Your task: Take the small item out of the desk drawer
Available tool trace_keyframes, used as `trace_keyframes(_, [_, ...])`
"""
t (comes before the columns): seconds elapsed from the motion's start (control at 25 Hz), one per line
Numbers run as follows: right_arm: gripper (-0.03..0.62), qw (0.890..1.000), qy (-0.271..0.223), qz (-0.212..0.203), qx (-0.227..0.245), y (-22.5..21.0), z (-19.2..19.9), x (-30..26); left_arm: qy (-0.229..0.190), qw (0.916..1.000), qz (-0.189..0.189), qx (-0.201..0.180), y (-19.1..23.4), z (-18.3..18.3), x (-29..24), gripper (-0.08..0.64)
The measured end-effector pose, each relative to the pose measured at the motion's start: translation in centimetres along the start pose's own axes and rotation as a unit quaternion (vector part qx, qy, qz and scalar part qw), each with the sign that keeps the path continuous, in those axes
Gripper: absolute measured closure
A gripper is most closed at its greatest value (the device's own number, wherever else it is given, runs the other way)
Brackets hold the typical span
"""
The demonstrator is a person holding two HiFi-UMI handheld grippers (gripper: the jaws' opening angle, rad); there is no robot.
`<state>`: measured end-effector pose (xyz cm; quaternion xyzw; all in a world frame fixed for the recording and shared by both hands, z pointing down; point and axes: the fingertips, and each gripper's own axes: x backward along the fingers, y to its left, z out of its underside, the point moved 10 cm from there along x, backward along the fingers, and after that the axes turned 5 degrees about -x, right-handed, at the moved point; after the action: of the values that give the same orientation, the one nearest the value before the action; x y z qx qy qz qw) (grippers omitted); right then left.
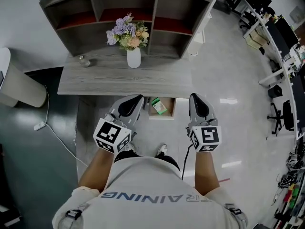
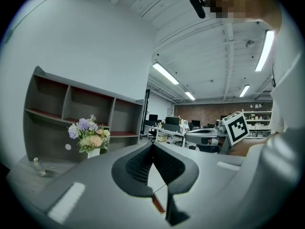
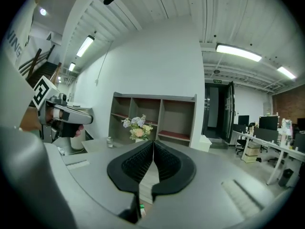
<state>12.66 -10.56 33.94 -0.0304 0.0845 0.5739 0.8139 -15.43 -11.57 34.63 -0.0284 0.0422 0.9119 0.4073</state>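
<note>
Nearest, below the head camera: white shirt and two bare forearms, short of the desk (image 1: 109, 82). Just ahead, at the desk's front edge: left gripper (image 1: 135, 100) toward the left side, right gripper (image 1: 196, 98) toward the right, both pointing at the desk, marker cubes toward the body.

In the left gripper view: ribbed pads pressed together at the tips, nothing between them. Same in the right gripper view: pads meeting along one line, nothing clamped.

Between the two grippers, jutting out from under the desk's front edge: small drawer (image 1: 172, 111), touched by neither gripper. Inside it, toward its left side: small green box (image 1: 159, 108), lying flat, untouched.

On the desk top, near the back left: small clear glass bottle (image 1: 84, 60), upright. At the back middle of the desk: white vase (image 1: 134, 57) holding purple, cream and peach flowers (image 1: 127, 33). Along the desk's back edge: grey hutch (image 1: 97, 1) with open compartments, reddish shelves inside.

On the floor left of the desk: white cable ending in a plug (image 1: 39, 126). Far off to the desk's right: rows of office desks with monitors (image 1: 281, 32).
</note>
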Motion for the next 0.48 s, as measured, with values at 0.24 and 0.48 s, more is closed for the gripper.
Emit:
trace_keyframes(0.24, [0.495,1.000,-0.001,-0.016,-0.004,-1.4,0.2,0.6,0.000,0.9999,-0.011,-0.007,-2.1,-0.8,-0.7,0.561])
trace_keyframes(0.48, [0.296,0.999,0.021,-0.028,-0.004,-1.9,0.4,-0.2,0.001,0.9997,-0.022,-0.007,-2.8,-0.9,-1.0,0.561])
